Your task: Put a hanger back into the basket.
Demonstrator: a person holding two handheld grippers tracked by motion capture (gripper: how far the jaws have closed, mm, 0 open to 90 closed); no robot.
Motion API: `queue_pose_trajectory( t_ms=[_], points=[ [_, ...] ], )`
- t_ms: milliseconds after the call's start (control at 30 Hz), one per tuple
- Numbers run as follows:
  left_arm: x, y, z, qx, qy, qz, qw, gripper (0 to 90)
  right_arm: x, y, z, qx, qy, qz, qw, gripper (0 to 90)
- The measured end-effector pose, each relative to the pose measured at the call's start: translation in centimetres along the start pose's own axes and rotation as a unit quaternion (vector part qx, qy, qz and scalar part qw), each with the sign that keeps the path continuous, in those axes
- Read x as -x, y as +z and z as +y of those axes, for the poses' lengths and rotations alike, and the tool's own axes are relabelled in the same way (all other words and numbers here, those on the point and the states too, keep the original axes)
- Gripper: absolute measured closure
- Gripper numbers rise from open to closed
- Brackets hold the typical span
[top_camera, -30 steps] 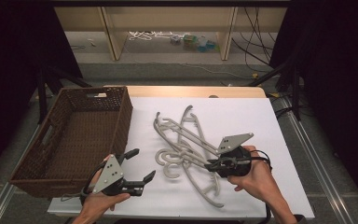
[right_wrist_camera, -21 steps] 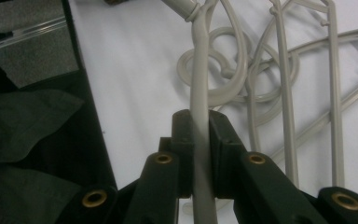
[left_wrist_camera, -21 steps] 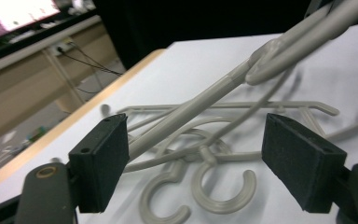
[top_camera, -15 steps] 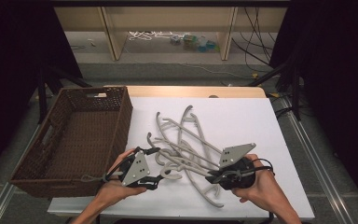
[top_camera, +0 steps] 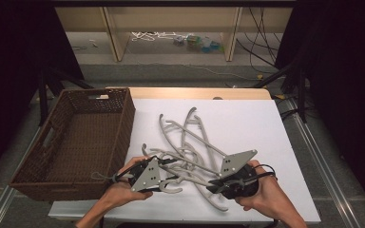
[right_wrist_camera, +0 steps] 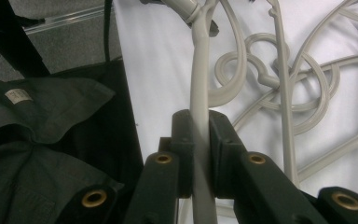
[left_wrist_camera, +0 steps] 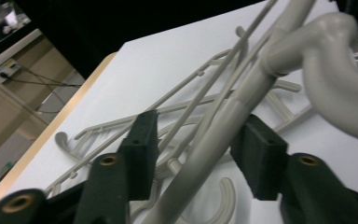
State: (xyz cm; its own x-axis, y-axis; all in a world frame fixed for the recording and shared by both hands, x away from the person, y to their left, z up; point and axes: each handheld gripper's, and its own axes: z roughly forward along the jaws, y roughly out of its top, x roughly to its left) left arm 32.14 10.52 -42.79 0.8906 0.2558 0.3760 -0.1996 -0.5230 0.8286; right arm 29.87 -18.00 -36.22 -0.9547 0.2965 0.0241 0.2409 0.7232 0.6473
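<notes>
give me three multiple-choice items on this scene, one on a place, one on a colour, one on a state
1. Where is the wicker basket relative to the white mat?
A. at its left edge
B. at its right edge
C. on top of it

2. What colour are the hangers?
A. black
B. light grey
C. red

3. How do the right gripper's jaws stand?
A. wide open
B. shut on a hanger arm
C. shut on nothing

Answers:
1. A, the high view shows the basket beside the mat's left edge.
2. B, every hanger in the pile is pale grey.
3. B, the right gripper view shows both pads pressed against the grey arm.
</notes>
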Motion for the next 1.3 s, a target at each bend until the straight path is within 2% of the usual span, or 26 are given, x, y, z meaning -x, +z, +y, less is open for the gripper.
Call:
queue_pose_trajectory(
  t_ms=[167,233,333,433,500,567,600,633,700,800,867,933,967,1033,1100,1133,1233,1267,1300],
  points=[
    [0.1,-0.1,0.2,-0.009,0.027,-0.027,0.9992,65.7,0.1,0.0,-0.1,-0.002,-0.011,0.011,0.9999,82.7],
    [0.2,-0.3,0.5,-0.013,0.043,-0.028,0.9986,67.7,0.2,0.0,-0.2,0.001,-0.016,0.013,0.9998,82.6],
    [0.4,-0.4,1.1,-0.027,0.072,-0.041,0.9962,72.3,0.6,-0.3,-0.4,0.015,-0.024,0.024,0.9993,81.8],
    [0.6,-0.6,1.7,-0.033,0.091,-0.055,0.9938,76.3,1.0,-1.0,-0.5,0.029,-0.03,0.036,0.9985,80.8],
    [0.6,-0.8,2.0,-0.023,0.079,-0.06,0.9948,77.7,1.3,-1.4,-0.7,0.045,-0.032,0.042,0.9976,80.1],
    [0.6,-0.9,2.4,-0.032,0.09,-0.059,0.9937,78.6,1.6,-1.7,-0.8,0.055,-0.036,0.043,0.9969,78.6],
    [0.6,-1.0,2.5,-0.036,0.087,-0.062,0.9936,79.0,1.7,-1.8,-0.8,0.059,-0.034,0.04,0.9969,77.2],
    [0.6,-1.0,2.6,-0.038,0.083,-0.065,0.9937,79.2,1.8,-1.8,-0.8,0.061,-0.037,0.035,0.9968,76.8],
    [0.6,-1.0,2.6,-0.042,0.061,-0.066,0.9951,79.3,1.9,-1.8,-0.8,0.059,-0.037,0.032,0.997,74.1],
    [0.3,-0.9,2.3,-0.057,0.031,-0.057,0.9962,79.4,2.1,-1.9,-0.6,0.055,-0.017,-0.002,0.9983,58.0],
    [0.1,-0.9,2.2,-0.065,0.013,-0.044,0.9969,79.4,2.3,-2.2,-0.5,0.065,0.007,-0.033,0.9973,45.6],
    [-0.2,-1.0,2.2,-0.073,0.005,-0.04,0.9965,79.5,2.6,-2.6,-0.4,0.082,0.027,-0.064,0.9942,36.8],
    [-0.3,-1.0,2.2,-0.072,-0.01,-0.036,0.9967,79.4,2.8,-2.8,-0.4,0.094,0.036,-0.079,0.9918,33.9],
    [-0.5,-1.2,2.3,-0.073,-0.03,-0.029,0.9965,79.4,3.0,-3.2,-0.4,0.111,0.049,-0.095,0.988,31.0],
    [-0.8,-1.4,2.5,-0.072,-0.053,-0.026,0.9957,79.4,3.0,-3.5,-0.5,0.117,0.065,-0.107,0.9853,27.3],
    [-0.9,-1.5,2.5,-0.073,-0.068,-0.024,0.9947,79.4,3.0,-3.7,-0.5,0.121,0.068,-0.109,0.9843,26.5],
    [-1.5,-1.9,2.6,-0.075,-0.095,-0.009,0.9926,79.4,2.8,-4.2,-0.4,0.143,0.082,-0.127,0.9781,23.3],
    [-1.7,-1.9,2.6,-0.081,-0.104,-0.002,0.9913,79.4,2.7,-4.3,-0.4,0.15,0.082,-0.138,0.9756,22.0],
    [-1.9,-2.0,2.5,-0.084,-0.116,0.003,0.9898,79.4,2.5,-4.3,-0.4,0.154,0.082,-0.14,0.9747,22.6]
  ],
)
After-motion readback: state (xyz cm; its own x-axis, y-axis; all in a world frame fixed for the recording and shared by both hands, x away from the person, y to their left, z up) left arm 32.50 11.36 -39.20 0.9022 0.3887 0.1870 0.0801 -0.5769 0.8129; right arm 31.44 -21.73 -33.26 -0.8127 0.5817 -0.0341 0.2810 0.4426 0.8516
